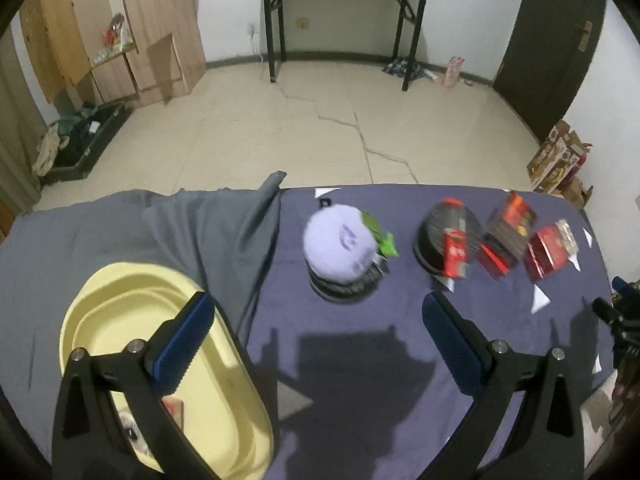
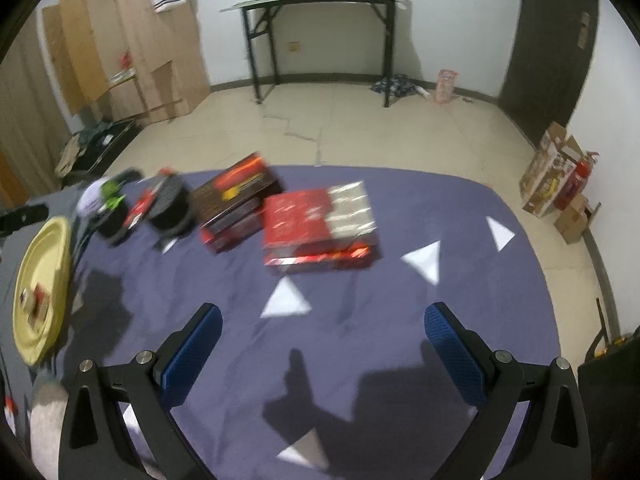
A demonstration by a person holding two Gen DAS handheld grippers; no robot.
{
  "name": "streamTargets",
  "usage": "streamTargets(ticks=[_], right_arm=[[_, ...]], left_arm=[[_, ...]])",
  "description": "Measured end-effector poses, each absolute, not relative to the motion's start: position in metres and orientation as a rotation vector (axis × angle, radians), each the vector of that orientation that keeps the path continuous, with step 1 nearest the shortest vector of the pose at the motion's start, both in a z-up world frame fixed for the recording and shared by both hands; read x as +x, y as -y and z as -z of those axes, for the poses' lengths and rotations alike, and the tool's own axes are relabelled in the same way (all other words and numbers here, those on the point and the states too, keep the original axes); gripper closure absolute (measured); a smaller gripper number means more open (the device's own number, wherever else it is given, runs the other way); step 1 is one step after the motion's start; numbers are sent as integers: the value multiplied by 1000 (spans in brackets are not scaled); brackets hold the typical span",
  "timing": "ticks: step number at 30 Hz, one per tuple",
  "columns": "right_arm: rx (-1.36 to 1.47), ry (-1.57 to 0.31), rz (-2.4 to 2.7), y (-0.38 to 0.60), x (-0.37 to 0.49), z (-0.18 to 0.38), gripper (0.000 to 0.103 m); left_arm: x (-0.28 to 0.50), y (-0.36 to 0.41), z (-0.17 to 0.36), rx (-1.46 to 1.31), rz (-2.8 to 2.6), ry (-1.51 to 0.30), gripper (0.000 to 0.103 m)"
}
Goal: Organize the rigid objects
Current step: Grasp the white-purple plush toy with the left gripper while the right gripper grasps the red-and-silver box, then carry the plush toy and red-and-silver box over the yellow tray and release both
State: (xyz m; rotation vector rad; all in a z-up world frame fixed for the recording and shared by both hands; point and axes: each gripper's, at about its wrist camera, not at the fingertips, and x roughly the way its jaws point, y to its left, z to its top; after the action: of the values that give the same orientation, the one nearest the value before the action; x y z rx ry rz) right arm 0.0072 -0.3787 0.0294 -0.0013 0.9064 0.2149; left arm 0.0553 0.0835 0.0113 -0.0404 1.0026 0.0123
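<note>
Basin (image 1: 224,364), pale yellow, sits at the counter's (image 2: 360,340) near left, holding small red-and-tan items partly hidden by the left claw (image 1: 316,344). Both claws, left and right claw (image 2: 322,344), hang open and empty. Across the far side stand a lavender-topped black tub (image 1: 340,252), a black tub (image 1: 444,240) with a red label, and 2 red boxes (image 2: 320,224), all blurred.
</note>
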Motion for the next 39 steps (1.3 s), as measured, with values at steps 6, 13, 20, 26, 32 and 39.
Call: streamTargets(ticks=[6, 13, 20, 26, 32, 39], right_arm=[[-50, -907, -204, 369, 58, -22, 0], [-101, -959, -243, 342, 85, -2, 0], [-116, -972, -236, 339, 102, 10, 0], [-107, -994, -232, 337, 119, 21, 0], [-66, -1010, -251, 347, 128, 26, 11], [-83, -952, -248, 355, 118, 15, 13]], left_arm=[[99, -95, 10, -17, -63, -1074, 0], [125, -88, 35, -30, 1, -1134, 0], [128, -78, 35, -17, 32, -1105, 0], [139, -76, 41, 34, 36, -1099, 1], [142, -81, 39, -5, 41, -1075, 46], [138, -80, 34, -57, 71, -1068, 51]])
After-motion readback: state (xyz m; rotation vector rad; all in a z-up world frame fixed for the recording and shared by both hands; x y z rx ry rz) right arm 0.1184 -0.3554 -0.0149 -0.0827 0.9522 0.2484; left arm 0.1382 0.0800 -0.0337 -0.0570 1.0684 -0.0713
